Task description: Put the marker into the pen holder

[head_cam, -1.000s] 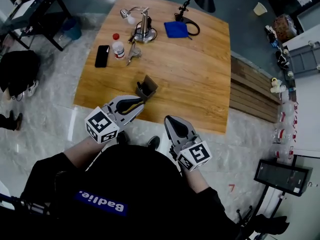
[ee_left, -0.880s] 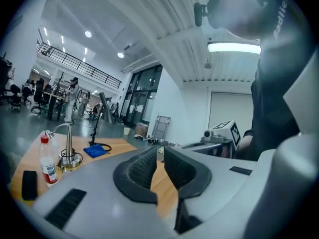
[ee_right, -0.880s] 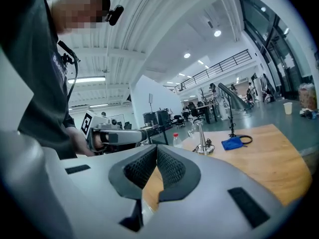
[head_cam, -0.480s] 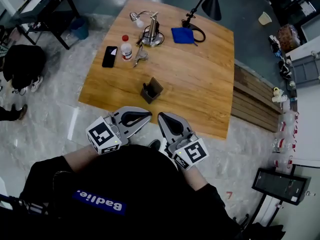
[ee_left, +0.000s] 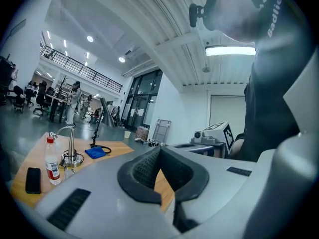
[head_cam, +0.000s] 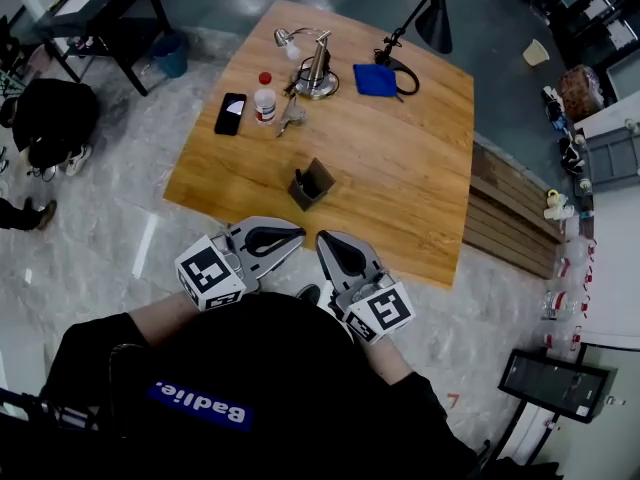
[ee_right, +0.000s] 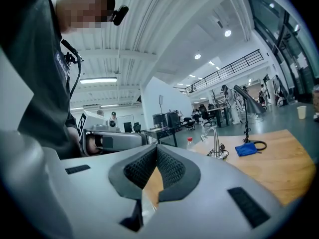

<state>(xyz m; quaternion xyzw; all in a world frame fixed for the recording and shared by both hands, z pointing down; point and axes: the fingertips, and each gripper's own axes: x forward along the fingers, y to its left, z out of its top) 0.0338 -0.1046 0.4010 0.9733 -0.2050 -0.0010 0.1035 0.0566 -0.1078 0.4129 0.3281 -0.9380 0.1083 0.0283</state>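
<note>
Head view: left tongs (head_cam: 299,233), right tongs (head_cam: 321,237) closed, empty (nothing gripped); dark marker (head_cam: 297,176) seemingly inside brown square pen holder (head_cam: 318,181) on wooden worktop (head_cam: 400,168); avoid nudging holder.

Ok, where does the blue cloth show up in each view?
Head view: cloth at the top, on the far side of the table.
Left gripper view: cloth at the lower left, small.
Right gripper view: cloth right of the middle.
Shared landmark: the metal stand just left of the cloth in all three views.
</note>
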